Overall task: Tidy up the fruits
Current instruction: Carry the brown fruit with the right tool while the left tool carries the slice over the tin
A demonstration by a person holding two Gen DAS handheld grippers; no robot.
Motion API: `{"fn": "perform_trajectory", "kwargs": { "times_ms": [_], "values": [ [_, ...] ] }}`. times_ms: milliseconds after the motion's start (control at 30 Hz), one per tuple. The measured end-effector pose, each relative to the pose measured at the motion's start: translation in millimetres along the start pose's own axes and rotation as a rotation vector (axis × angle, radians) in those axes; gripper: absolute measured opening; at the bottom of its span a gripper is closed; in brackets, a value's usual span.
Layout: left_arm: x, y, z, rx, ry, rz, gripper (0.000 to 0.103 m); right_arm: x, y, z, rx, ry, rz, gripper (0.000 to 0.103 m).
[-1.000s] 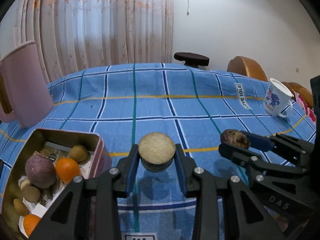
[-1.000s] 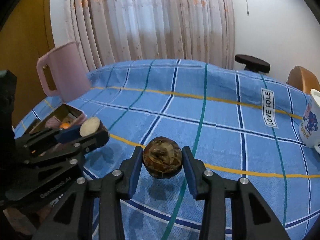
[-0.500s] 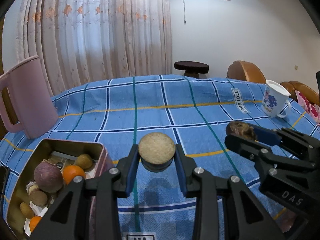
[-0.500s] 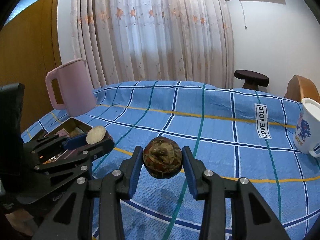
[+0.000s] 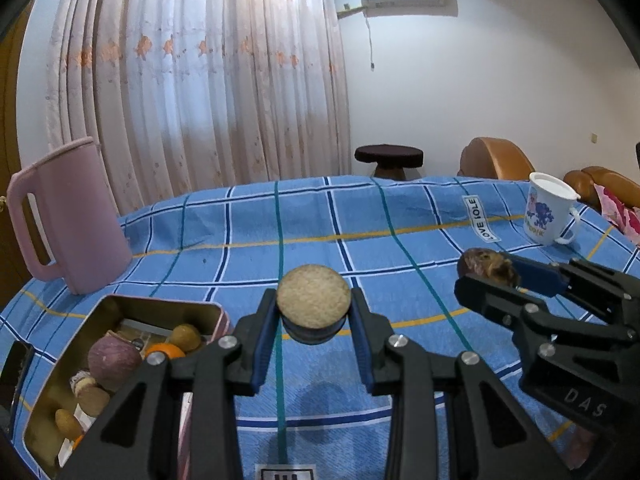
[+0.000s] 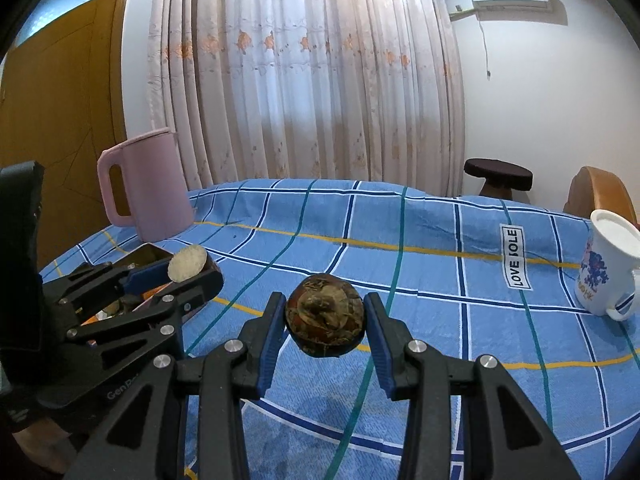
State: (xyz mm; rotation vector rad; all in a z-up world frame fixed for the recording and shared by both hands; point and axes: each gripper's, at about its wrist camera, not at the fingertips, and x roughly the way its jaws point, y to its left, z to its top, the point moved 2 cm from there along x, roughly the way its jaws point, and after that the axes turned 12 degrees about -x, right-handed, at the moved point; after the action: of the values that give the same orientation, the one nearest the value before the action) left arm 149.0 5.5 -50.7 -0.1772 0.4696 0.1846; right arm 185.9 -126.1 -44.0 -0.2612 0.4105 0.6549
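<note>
My left gripper (image 5: 314,316) is shut on a dark half fruit with a pale flat cut face (image 5: 314,300), held above the blue checked tablecloth. It also shows in the right wrist view (image 6: 188,266). My right gripper (image 6: 325,320) is shut on a round dark brown fruit (image 6: 325,314), also seen in the left wrist view (image 5: 486,266), to the right of my left gripper. A metal tin (image 5: 116,308) at lower left holds a purple fruit (image 5: 114,360), an orange (image 5: 164,350) and several small brown fruits.
A pink jug (image 5: 72,216) stands at the far left behind the tin. A white printed mug (image 5: 548,210) stands at the far right. A dark stool (image 5: 388,158) and brown chairs (image 5: 494,160) stand beyond the table.
Both grippers have risen and tilted up with their fruits still held; more of the wall and curtain shows now. The tin sits lower in the left view.
</note>
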Motion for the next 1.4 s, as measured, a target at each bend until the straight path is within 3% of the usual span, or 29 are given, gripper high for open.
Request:
{"fn": "perform_trajectory", "kwargs": {
  "times_ms": [733,1100,1400],
  "values": [
    [-35.5,20.0,-8.2,-0.018,0.022,-0.023,0.036,-19.8,22.9,-2.7,-0.010,0.026,0.029,0.042],
    [-64.0,85.6,10.7,-0.054,0.013,0.077,0.036,-9.7,78.5,43.8,-0.075,-0.030,0.151,0.042],
    [-59.9,138.6,11.6,-0.109,0.042,0.165,0.036,14.5,126.7,63.7,-0.134,-0.027,0.234,0.042]
  ]
}}
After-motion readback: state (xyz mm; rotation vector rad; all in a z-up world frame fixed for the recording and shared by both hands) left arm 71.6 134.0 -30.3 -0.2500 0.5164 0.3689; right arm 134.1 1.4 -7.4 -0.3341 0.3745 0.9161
